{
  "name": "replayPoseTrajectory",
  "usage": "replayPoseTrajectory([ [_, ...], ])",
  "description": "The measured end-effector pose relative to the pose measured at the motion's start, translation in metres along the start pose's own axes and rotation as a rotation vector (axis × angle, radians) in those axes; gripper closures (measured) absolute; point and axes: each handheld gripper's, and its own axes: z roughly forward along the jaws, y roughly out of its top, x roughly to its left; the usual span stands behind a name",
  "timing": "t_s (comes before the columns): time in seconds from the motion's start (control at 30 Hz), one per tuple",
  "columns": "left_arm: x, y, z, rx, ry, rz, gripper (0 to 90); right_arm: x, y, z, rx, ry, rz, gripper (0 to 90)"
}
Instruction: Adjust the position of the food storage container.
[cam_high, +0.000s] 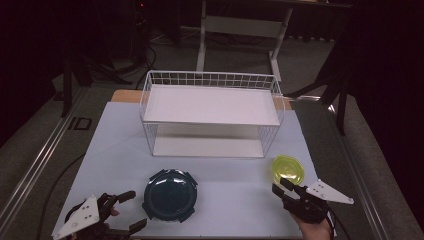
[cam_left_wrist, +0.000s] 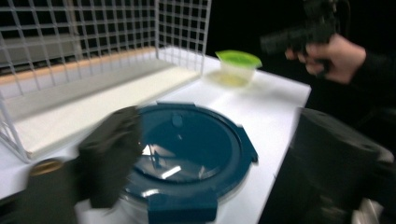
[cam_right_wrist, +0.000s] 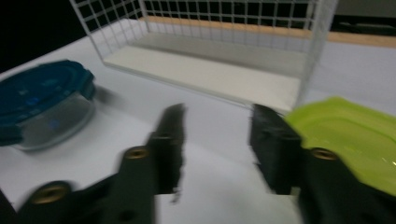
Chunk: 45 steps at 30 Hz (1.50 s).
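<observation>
A round clear container with a dark blue clip lid sits on the white table near its front edge. My left gripper is at the container's left side, jaws open. In the left gripper view the blue-lidded container lies between and just beyond the two blurred jaws, and the pads do not press on it. A small container with a yellow-green lid stands at the front right. My right gripper hovers just in front of it, open with nothing between its jaws. In the right gripper view the green lid lies to the right of the right jaw.
A white wire rack with an upper and a lower shelf stands across the back half of the white table. Bare tabletop lies between the rack and the two containers. Dark floor and table legs surround the table.
</observation>
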Motion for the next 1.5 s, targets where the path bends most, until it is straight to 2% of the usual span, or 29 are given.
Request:
replayPoseTrajectory([
  [0.03, 0.0, -0.001, 0.001, 0.027, -0.003, -0.002, 32.1, 0.002, 0.002, 0.0, -0.01, 0.011, 0.002, 35.8],
  [0.1, 0.003, -0.004, 0.002, 0.085, 0.007, -0.018, 45.0, 0.007, 0.007, 0.0, -0.017, 0.027, -0.019, 25.4],
  [0.17, 0.006, -0.008, 0.003, 0.139, 0.03, -0.019, 60.5, 0.011, 0.01, -0.001, -0.045, 0.052, -0.017, 19.9],
  [0.2, 0.006, -0.008, 0.003, 0.139, 0.03, -0.019, 68.7, 0.012, 0.012, -0.001, -0.053, 0.069, -0.01, 17.8],
  [0.23, 0.009, -0.01, 0.004, 0.166, 0.018, -0.021, 75.4, 0.014, 0.013, 0.0, -0.05, 0.078, -0.014, 14.3],
  [0.27, 0.011, -0.013, 0.006, 0.234, 0.053, -0.005, 80.6, 0.015, 0.014, 0.0, -0.048, 0.092, -0.014, 14.3],
  [0.33, 0.012, -0.016, 0.008, 0.277, 0.061, -0.01, 89.9, 0.017, 0.015, 0.0, -0.061, 0.114, -0.019, 14.3],
  [0.4, 0.013, -0.018, 0.011, 0.313, 0.06, -0.016, 90.0, 0.018, 0.015, 0.0, -0.066, 0.116, -0.025, 14.3],
  [0.5, 0.014, -0.02, 0.013, 0.347, 0.083, -0.009, 90.0, 0.02, 0.016, 0.001, -0.065, 0.108, -0.028, 14.3],
  [0.63, 0.017, -0.023, 0.017, 0.392, 0.109, -0.029, 90.0, 0.02, 0.015, 0.001, -0.06, 0.101, -0.028, 14.4],
  [0.77, 0.02, -0.025, 0.02, 0.378, 0.096, -0.044, 90.0, 0.02, 0.013, 0.001, -0.058, 0.103, -0.023, 14.4],
  [0.87, 0.025, -0.025, 0.022, 0.363, 0.107, -0.063, 90.0, 0.019, 0.013, 0.002, -0.056, 0.104, -0.02, 14.4],
  [1.13, 0.041, -0.023, 0.035, 0.339, 0.142, -0.073, 90.0, 0.021, 0.014, 0.005, -0.053, 0.105, -0.033, 14.4],
  [1.5, 0.063, -0.012, 0.058, 0.322, 0.152, -0.059, 90.0, 0.021, 0.013, 0.006, -0.041, 0.112, -0.045, 14.6],
])
